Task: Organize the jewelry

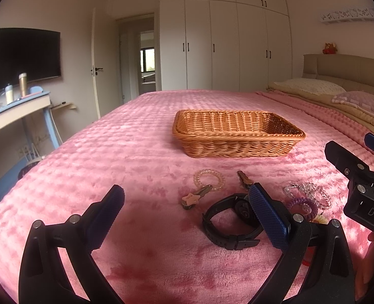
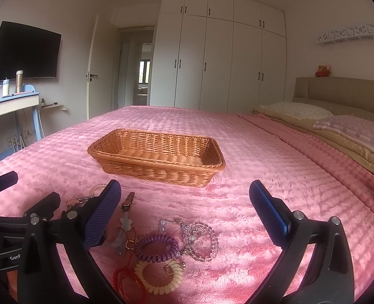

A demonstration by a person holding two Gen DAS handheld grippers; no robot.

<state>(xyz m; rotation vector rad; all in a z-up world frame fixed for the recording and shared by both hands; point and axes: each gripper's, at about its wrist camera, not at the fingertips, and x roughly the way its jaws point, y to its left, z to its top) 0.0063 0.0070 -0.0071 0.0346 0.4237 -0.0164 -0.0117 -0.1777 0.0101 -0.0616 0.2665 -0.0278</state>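
Blue mesh pads face each other across a wide gap on my left gripper (image 1: 187, 202), so its jaws stand spread with nothing between them, low over the pink plush blanket (image 1: 111, 157). My right gripper (image 2: 185, 200) is spread just as wide and holds nothing either. Nearest to my right fingers lies a cluster of jewelry: a cream coil bracelet (image 2: 159, 276) beside a red cord (image 2: 126, 278), a purple coil bracelet (image 2: 156, 248) touching it just beyond, and a clear bead bracelet (image 2: 199, 240) beside the purple one on its right. A grey hair clip (image 2: 122, 233) lies by the inner side of my right gripper's left finger. In front of my left gripper, a black watch (image 1: 230, 217) rests on the blanket, its strap looped, partly hidden behind my right pad (image 1: 268, 217). A little farther off are a star-shaped clip (image 1: 192, 197), a clear coil hair tie (image 1: 208, 178) touching it, and a small brown clip (image 1: 244, 177) to their right. Beyond all of these, apart from the pieces, sits the wicker basket (image 1: 237, 136) on the blanket; I see nothing in the part of its inside that shows. Farther back stand the pillows (image 2: 298, 110) against the headboard and the white wardrobe (image 2: 220, 58) on the far wall.
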